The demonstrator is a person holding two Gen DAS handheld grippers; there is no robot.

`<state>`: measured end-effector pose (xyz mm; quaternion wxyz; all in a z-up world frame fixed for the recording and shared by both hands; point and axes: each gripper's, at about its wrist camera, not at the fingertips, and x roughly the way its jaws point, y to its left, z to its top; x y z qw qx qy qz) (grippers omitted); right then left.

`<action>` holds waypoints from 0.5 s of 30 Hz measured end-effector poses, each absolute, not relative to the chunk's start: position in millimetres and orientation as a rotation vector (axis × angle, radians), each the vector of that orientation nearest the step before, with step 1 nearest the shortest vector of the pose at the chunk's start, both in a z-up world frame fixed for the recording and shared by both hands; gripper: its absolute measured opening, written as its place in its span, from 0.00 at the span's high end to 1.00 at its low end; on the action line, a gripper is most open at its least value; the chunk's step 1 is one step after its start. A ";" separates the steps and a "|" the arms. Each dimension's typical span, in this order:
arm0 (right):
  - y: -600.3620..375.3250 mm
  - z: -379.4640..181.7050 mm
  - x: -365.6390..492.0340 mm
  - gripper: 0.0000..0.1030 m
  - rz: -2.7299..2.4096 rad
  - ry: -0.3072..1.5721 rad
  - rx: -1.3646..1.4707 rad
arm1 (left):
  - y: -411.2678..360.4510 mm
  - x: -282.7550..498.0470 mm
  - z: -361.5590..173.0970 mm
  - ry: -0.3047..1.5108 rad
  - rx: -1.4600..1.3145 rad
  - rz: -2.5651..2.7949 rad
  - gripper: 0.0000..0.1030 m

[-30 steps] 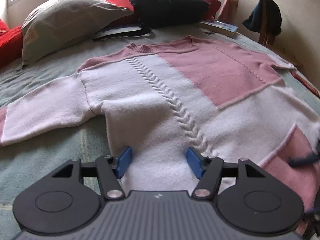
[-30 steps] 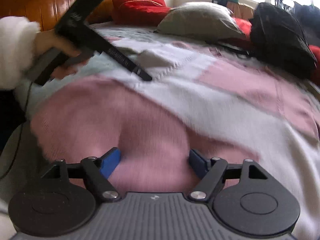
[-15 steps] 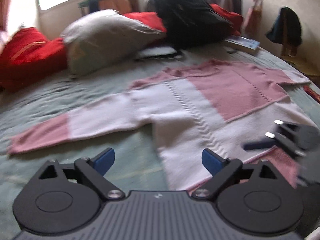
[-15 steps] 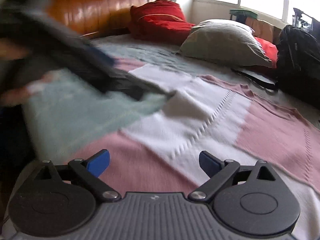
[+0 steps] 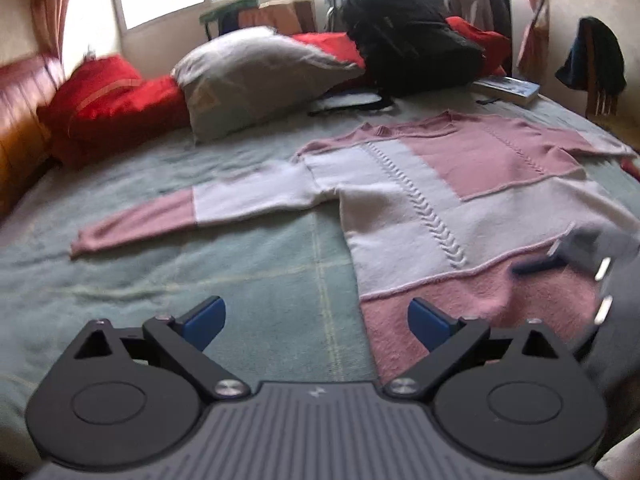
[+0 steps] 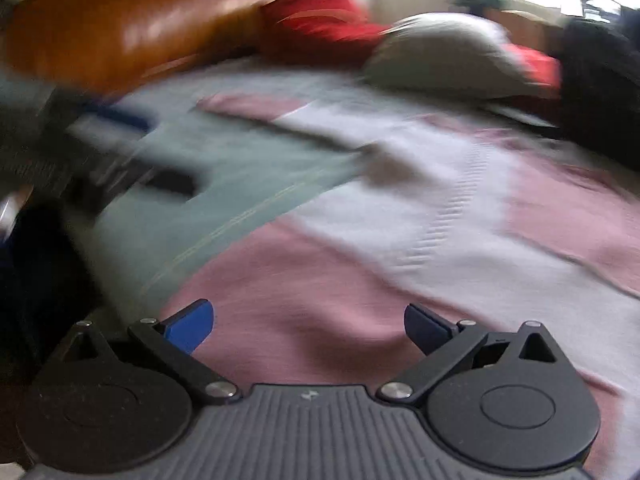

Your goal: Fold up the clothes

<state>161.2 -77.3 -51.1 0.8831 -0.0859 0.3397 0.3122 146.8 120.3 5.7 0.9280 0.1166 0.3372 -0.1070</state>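
A pink and white patchwork sweater (image 5: 440, 200) lies flat on the green bedspread (image 5: 200, 272), one sleeve (image 5: 180, 216) stretched out to the left. My left gripper (image 5: 316, 320) is open and empty, at the sweater's lower left hem corner, its right fingertip over the pink band. My right gripper (image 6: 308, 326) is open and empty over the pink hem (image 6: 304, 288); this view is blurred. The right gripper also shows blurred at the right edge of the left wrist view (image 5: 592, 264).
A grey pillow (image 5: 256, 76), red cushions (image 5: 108, 108) and a black backpack (image 5: 408, 40) lie at the bed's far end. A book (image 5: 508, 90) lies at the far right. A wooden headboard (image 6: 120, 28) stands at the left.
Both grippers have pulled back from the sweater's body toward its hem and opened wider. The left one moved leftward to the hem's corner.
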 end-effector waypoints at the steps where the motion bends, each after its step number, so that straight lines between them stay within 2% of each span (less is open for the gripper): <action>1: -95.9 -44.3 163.6 0.00 0.597 0.683 -0.172 | 116.1 144.5 6.3 0.684 0.244 -0.233 0.04; 4: -151.8 -41.0 170.3 0.00 0.401 0.643 -0.187 | 101.0 140.0 6.6 0.671 0.249 -0.279 0.03; 8: -215.0 -69.1 165.7 0.00 0.277 0.807 -0.116 | 77.6 138.5 0.1 0.677 0.240 -0.332 0.03; 10: -235.7 -80.7 142.3 0.00 0.328 0.804 -0.052 | 66.2 137.9 -4.4 0.691 0.241 -0.356 0.03; 15: -256.3 -61.2 142.5 0.00 0.381 0.782 -0.016 | 46.7 153.3 -13.6 0.760 0.237 -0.421 0.03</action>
